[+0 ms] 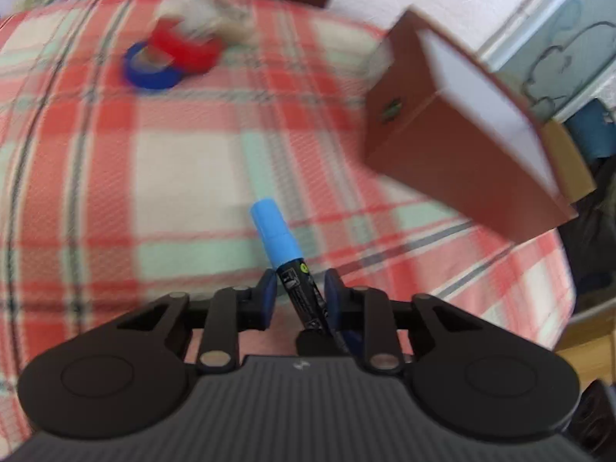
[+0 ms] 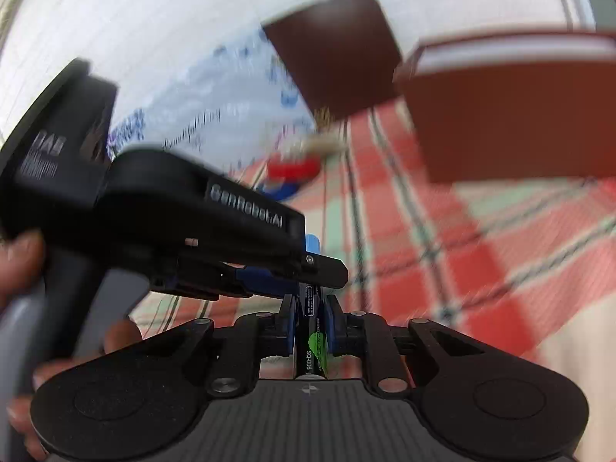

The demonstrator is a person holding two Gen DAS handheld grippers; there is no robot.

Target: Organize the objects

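Observation:
A black marker with a light blue cap [image 1: 279, 244] stands between the blue pads of my left gripper [image 1: 299, 294]; the jaws look slightly apart around it. My right gripper [image 2: 311, 321] is shut on the same marker's black body [image 2: 312, 327], lower down. In the right wrist view the left gripper [image 2: 184, 223] crosses in front from the left, over the marker's cap end. A brown open box [image 1: 454, 123] stands at the right on the plaid cloth; it also shows in the right wrist view [image 2: 512, 115]. Red tape [image 1: 184, 48] and blue tape [image 1: 152, 69] rolls lie at the far left.
The red, white and green plaid cloth [image 1: 184, 177] covers the table. A beige blurred object [image 1: 215, 15] lies behind the tape rolls. A dark brown panel [image 2: 338, 54] stands behind the box. The table edge drops off at the right, with a cabinet [image 1: 558, 46] beyond.

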